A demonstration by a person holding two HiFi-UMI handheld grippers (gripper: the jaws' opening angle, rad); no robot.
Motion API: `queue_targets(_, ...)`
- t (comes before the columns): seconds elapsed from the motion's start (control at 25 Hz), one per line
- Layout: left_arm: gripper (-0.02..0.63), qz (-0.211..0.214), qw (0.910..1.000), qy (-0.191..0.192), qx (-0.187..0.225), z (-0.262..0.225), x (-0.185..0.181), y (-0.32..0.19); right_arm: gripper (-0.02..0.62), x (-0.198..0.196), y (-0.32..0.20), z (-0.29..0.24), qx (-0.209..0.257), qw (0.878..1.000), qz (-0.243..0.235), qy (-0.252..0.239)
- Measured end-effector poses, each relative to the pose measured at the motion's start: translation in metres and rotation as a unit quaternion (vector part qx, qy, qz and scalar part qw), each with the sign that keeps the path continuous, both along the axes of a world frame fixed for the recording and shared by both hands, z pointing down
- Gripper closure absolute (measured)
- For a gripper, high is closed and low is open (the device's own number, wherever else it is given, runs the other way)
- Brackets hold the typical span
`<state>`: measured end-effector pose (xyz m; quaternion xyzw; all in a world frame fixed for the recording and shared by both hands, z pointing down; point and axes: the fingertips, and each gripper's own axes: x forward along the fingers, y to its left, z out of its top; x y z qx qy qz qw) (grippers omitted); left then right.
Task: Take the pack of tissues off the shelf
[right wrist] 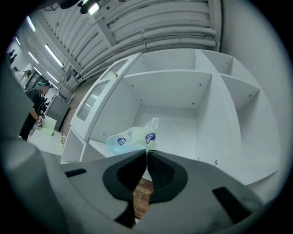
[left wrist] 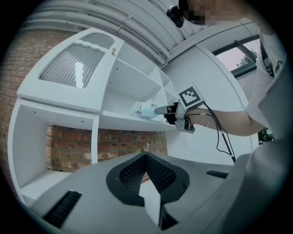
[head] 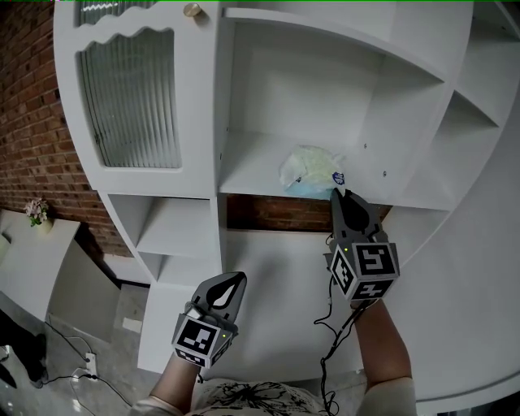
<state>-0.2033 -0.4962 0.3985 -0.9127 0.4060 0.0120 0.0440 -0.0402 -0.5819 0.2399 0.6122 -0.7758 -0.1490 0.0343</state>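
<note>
Fingers (right wrist: 126, 176) of the right gripper (right wrist: 147, 151) are pinched together at the tips, right on the near corner of the pack of tissues (right wrist: 130, 139). Only a sliver of wrapper sits there, so it's hard to make out how much film is caught. The left gripper (head: 234, 280) is closed too, with nothing between its fingers. It is held low in front of the shelf unit (head: 252, 162), well apart from the pack.

Counts: two grippers, one pack, and two blue logos on its wrapper. The unit has one ribbed-glass door (head: 130, 97) at upper left and one brass knob (head: 192, 10) above that door. The pack lies at the front edge of the unit's middle open shelf, right of the door.

One small pot of flowers (head: 36, 211) stands left of the unit. One person (right wrist: 36, 100) stands far off to its left, small and dim.

Cut off or unclear: the unit's top and right side run out of the head view. The pack's print is too small to read. Both hands are hidden behind the marker cubes, so only forearms show.
</note>
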Motion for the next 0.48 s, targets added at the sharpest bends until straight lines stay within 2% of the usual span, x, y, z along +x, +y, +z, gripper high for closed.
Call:
queue_targets(0.24,0.594,-0.007,0.9999,0.007,-0.013,0.008,-0.007,0.007,0.581,-0.015,0.051,0.017,0.052,0.999,-0.010,-0.001)
queue_targets(0.36,0.594,-0.014,0.9998,0.004,-0.015,0.013,-0.012,0.010,0.581,-0.018,0.074,0.047,0.045,0.999,-0.010,-0.002)
queue_targets(0.48,0.594,-0.018,0.9996,0.001,-0.021,0.022,-0.017,0.011,0.581,-0.020,0.085,0.086,0.016,1.000,-0.009,-0.005)
